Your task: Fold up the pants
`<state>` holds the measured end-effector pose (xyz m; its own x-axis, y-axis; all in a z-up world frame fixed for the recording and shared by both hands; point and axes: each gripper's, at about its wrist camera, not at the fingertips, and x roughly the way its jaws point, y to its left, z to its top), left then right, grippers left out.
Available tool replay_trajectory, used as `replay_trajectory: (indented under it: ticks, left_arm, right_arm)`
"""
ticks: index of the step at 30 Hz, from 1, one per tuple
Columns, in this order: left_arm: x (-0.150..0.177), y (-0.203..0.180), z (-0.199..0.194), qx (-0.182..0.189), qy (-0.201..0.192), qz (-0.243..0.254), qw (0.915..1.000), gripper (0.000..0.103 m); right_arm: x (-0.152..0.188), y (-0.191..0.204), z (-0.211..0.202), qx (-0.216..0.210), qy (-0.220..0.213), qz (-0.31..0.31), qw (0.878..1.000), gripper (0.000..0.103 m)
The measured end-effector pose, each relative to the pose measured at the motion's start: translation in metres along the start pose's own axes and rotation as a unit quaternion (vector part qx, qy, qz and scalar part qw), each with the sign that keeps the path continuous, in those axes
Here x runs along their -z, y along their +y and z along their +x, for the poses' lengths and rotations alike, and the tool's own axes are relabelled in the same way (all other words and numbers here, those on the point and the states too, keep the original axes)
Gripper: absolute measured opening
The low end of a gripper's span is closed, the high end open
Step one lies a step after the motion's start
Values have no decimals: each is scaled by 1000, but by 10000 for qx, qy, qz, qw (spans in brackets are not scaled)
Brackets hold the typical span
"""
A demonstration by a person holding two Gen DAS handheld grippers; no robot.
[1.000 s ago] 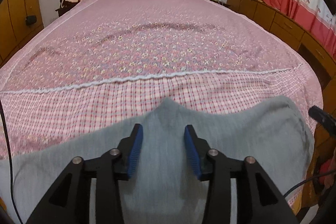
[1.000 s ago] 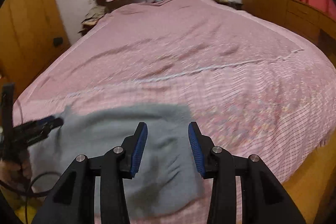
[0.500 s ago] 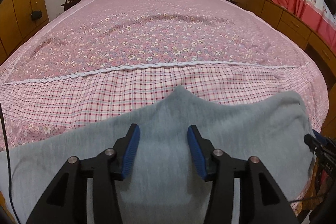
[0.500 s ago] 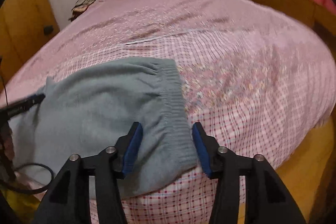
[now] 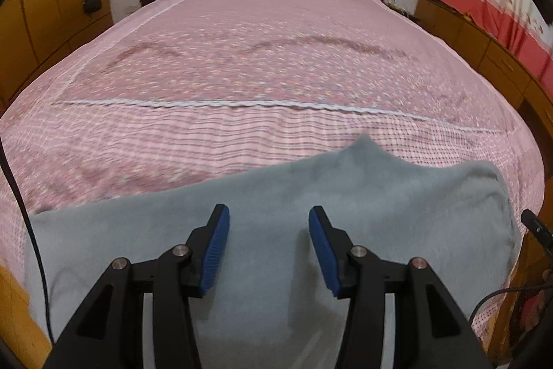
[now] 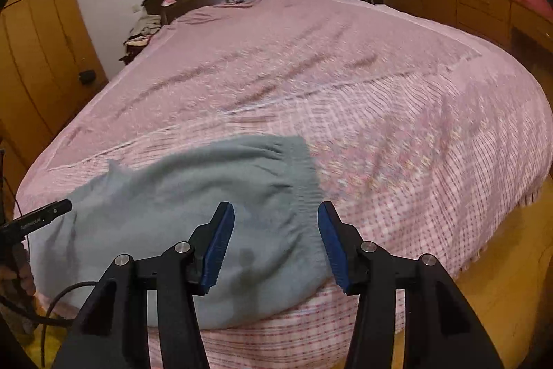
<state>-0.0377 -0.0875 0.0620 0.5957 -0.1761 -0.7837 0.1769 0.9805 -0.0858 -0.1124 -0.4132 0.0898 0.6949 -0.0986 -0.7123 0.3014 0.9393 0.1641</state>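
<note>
Left wrist view shows the grey pants [image 5: 311,213] lying flat across the foot end of the bed [image 5: 259,75], on the checked band of the bedspread just below the white trim [image 5: 242,104]. The left tongs [image 5: 268,241] hang over the middle of the pants with the jaws apart and nothing between the blue pads [image 5: 216,251]. From the right wrist view, the right tongs [image 6: 274,241] sit above the ribbed waistband [image 6: 304,182] at the pants' right end, also spread and empty; both pairs have just been opening, and no cloth is pinched.

The step in hand looks like taking fresh holds for a fold. To do it well, each pair should come down on an edge of the pants rather than the flat middle: one on the waistband corner, the other further along the same near edge. Pinch every layer, lift only slightly, and carry the cloth evenly so it does not slide toward the bed's near edge, where part already hangs close.
</note>
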Motion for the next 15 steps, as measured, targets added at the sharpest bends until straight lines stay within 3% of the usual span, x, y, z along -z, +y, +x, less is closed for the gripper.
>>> replay_trajectory:
  ticks: [15]
  left_arm:
    - [14, 62, -40, -456, -89, -403, 9981, 51]
  right_arm:
    - [4, 48, 2, -503, 106, -325, 9982, 55]
